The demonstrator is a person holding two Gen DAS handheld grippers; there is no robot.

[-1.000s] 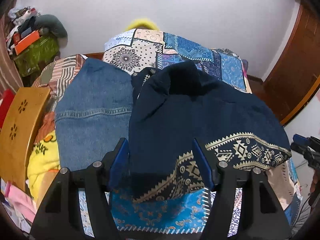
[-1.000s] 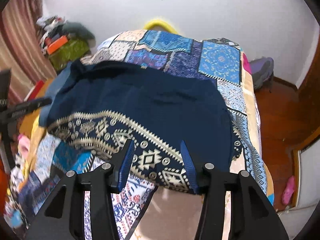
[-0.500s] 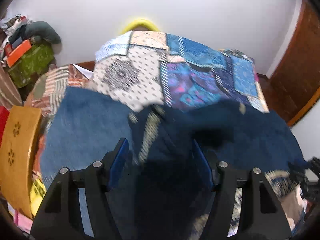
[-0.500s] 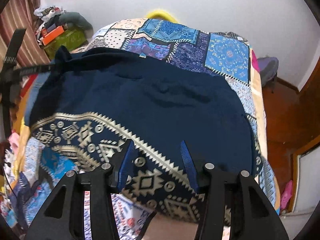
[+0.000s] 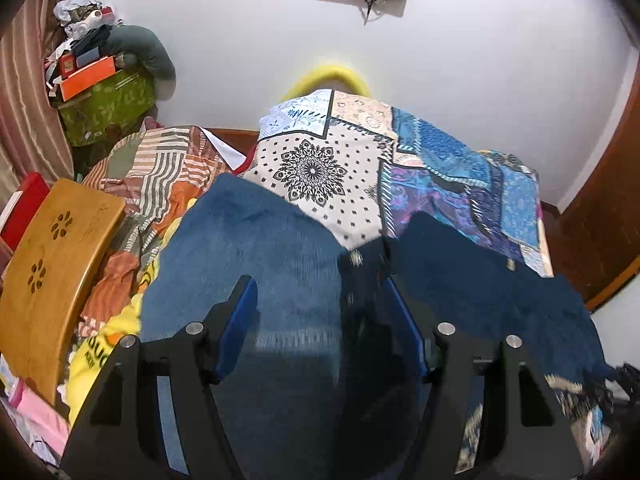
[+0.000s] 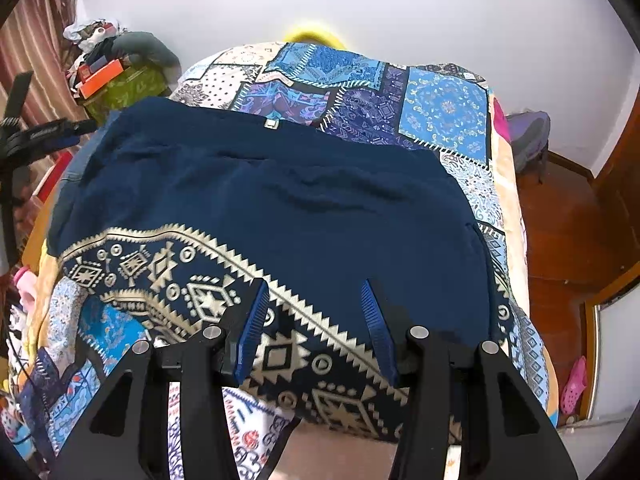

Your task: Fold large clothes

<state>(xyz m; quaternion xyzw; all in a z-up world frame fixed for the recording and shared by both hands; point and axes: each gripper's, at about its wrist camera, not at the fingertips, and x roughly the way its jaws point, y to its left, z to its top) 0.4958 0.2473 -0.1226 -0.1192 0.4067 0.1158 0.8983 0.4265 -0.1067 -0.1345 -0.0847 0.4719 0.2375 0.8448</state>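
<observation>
Since a second ago the left gripper [image 5: 320,320] has swung from the navy garment [image 6: 280,200] toward denim [image 5: 260,260]; both grippers (right gripper [image 6: 316,320] too) gape empty, presumably repositioning.

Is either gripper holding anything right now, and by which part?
Right gripper: nothing; the navy garment lies flat, unpinched, between its open jaws. Left gripper: cannot tell, its view is blurred.

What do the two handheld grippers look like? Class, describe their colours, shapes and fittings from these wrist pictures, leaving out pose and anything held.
Both match. The left gripper and the right gripper each have two broad black finger arms with triangular cut-outs. Round silver bolt heads sit near the top of each arm. The fingers end in slim blue ribbed pads. No cables, sleeves or markings show on them here.
</observation>
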